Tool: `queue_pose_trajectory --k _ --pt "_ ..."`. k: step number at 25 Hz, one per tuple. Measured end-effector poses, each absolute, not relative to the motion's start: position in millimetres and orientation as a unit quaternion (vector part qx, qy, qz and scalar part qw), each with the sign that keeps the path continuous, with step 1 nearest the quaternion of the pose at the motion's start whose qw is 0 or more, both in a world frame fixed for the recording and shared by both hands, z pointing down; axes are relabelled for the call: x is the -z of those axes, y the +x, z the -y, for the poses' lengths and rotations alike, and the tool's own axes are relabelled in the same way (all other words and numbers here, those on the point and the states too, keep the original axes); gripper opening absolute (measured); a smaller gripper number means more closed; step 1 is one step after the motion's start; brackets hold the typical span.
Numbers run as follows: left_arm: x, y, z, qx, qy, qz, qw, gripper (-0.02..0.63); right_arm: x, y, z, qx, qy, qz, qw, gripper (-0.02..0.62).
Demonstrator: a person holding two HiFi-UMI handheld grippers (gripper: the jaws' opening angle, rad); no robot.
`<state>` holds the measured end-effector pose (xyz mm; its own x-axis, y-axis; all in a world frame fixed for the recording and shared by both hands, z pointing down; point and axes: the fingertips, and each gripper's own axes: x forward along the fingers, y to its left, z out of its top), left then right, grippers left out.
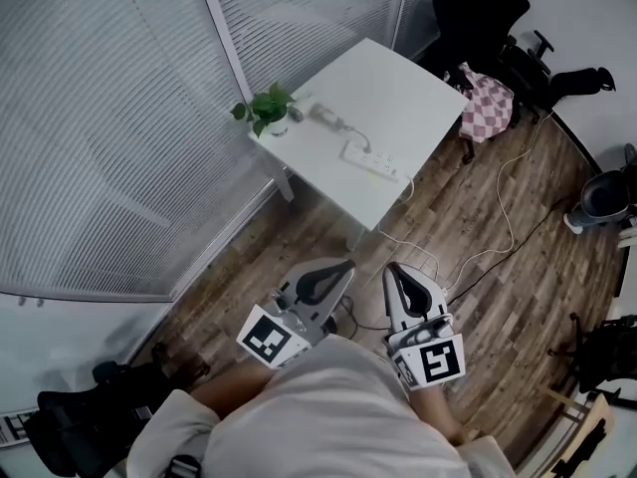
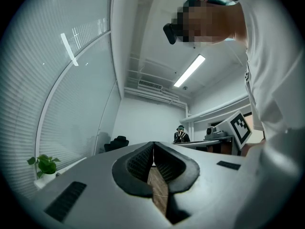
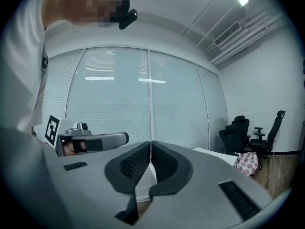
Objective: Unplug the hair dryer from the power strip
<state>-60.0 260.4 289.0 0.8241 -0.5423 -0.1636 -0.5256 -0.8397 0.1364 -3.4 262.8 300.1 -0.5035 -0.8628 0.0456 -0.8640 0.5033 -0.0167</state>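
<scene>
- My left fingers (image 2: pixel 138 163) and right fingers (image 3: pixel 136 163): closed, empty.
- Reach the far white square counter (image 1: pixel 398 78) first.
- I pin the white power strip (image 1: pixel 370 160), then pull the grey hair dryer (image 1: pixel 320 114) plug straight.

White power strip (image 1: pixel 374 161) lies flat; pale hair dryer (image 1: pixel 321 114) lies near its end, cord (image 1: pixel 356 137) reaching it.

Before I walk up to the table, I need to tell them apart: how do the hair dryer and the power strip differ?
The hair dryer is greyish and lies beside the potted plant, toward the window blinds; the power strip is white and lies closer to the table's near edge. The hair dryer looks short and rounded; the power strip is a long flat bar. Both rest on the white table, with nothing gripping them.
</scene>
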Motion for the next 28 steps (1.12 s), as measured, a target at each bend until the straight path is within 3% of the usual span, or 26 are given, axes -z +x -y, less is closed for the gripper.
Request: queue_pose_trajectory --k 11,28 --pt "-295.1 -78.4 -189.6 0.082 0.961 0.264 0.03 0.031 -299.2 -23.6 -195.0 -0.018 0.519 0.855 0.018 0.034" --pt "-308.8 -53.4 -121.6 0.062 0.962 0.264 0.028 0.029 -313.4 6.1 -125.5 -0.027 0.529 0.848 0.012 0.033"
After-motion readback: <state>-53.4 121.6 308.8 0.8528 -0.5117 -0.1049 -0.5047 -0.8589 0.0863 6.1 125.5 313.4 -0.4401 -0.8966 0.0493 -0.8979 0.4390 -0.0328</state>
